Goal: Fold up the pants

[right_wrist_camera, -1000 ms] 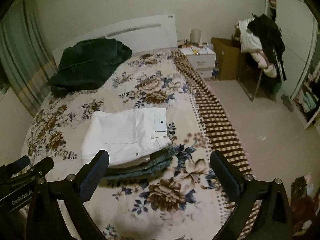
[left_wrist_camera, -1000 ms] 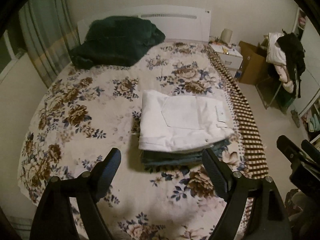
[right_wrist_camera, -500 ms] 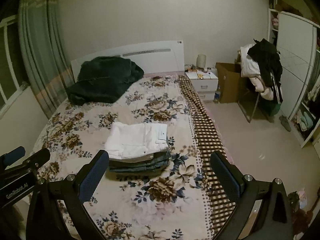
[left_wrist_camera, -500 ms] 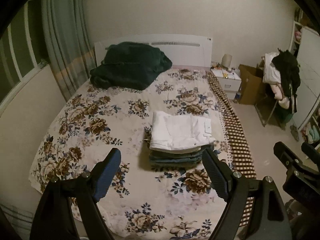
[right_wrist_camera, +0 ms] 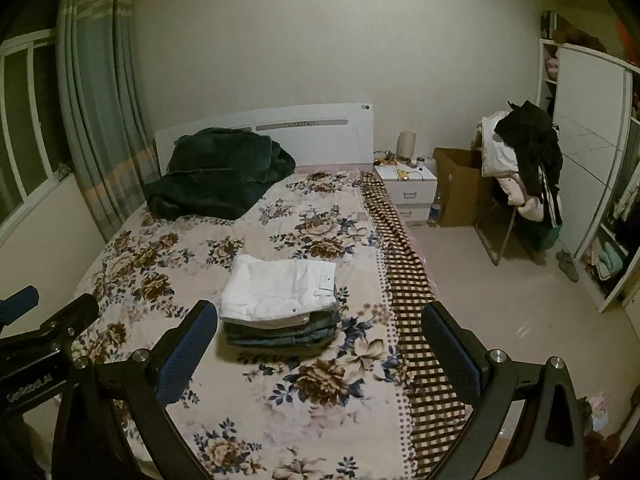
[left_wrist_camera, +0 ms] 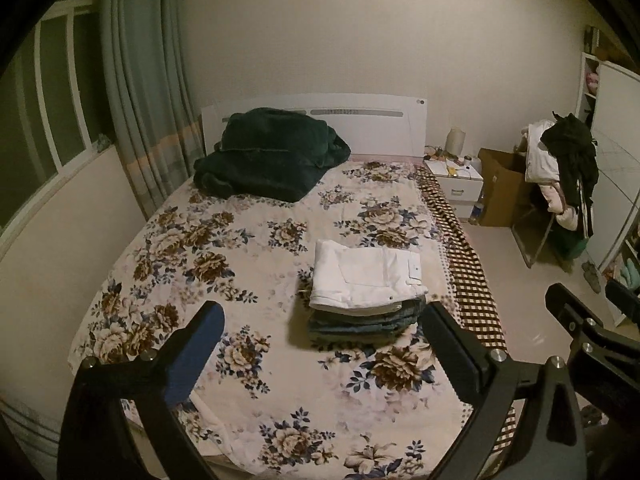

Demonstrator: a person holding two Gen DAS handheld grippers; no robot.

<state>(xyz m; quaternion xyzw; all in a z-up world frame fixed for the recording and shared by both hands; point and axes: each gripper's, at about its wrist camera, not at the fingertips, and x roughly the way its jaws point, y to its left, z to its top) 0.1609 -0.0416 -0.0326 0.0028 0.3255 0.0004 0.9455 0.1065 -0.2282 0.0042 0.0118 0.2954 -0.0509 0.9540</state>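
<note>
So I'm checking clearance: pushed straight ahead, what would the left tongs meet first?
Probably the floral bedspread just short of the folded pants stack; nothing lies between the opening, empty left tongs. Depth is uncertain.

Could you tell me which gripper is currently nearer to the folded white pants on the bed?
Left, though only slightly. The left gripper hangs back with the white pants ahead toward its right finger; the right gripper sits back with them toward its left finger. Neither touches them.

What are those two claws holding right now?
Nothing. The left gripper, jaws opening, and right gripper are empty, off the folded white pants.
</note>
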